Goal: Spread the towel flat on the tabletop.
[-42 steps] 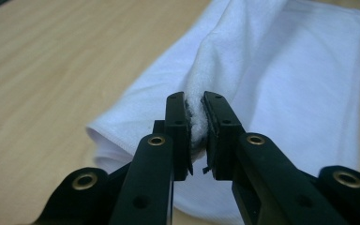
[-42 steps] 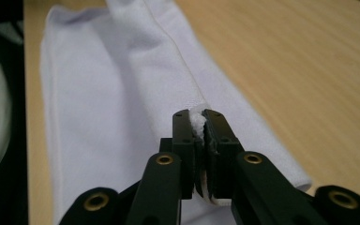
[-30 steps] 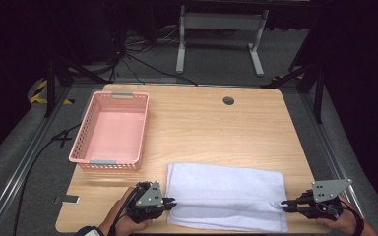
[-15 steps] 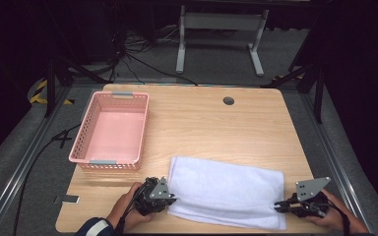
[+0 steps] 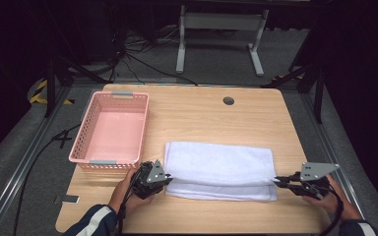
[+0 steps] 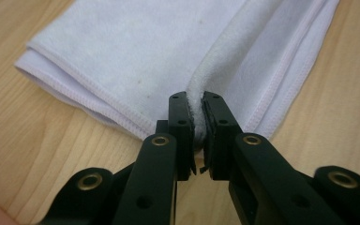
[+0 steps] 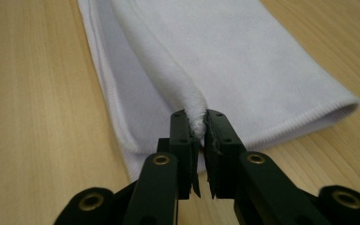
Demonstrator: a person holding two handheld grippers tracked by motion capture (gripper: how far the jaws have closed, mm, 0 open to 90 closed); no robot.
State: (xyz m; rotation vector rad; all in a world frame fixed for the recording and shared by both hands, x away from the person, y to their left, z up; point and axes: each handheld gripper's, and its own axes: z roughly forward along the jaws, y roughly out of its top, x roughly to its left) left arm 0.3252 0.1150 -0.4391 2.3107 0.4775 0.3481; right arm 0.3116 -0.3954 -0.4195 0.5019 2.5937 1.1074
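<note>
A white folded towel (image 5: 219, 167) lies across the front half of the wooden table (image 5: 202, 113). My left gripper (image 5: 166, 179) is at the towel's left end, shut on a pinched ridge of the towel (image 6: 136, 61); the left gripper (image 6: 195, 101) shows cloth squeezed between its jaws. My right gripper (image 5: 277, 181) is at the towel's right end, likewise shut on a fold of the towel (image 7: 225, 51); the right gripper (image 7: 197, 117) has cloth bulging above its jaws. Each gripper is held by a hand coming in from the bottom edge.
A pink plastic basket (image 5: 86, 145) stands empty on the table's left side, just behind my left gripper. A round cable hole (image 5: 228, 101) sits near the far edge. Dark floor, cables and a metal stand (image 5: 216, 22) lie beyond the table.
Both grippers have moved inward and forward over the towel's ends. The towel's front layer has been folded up, so the towel now looks narrower and thicker.
</note>
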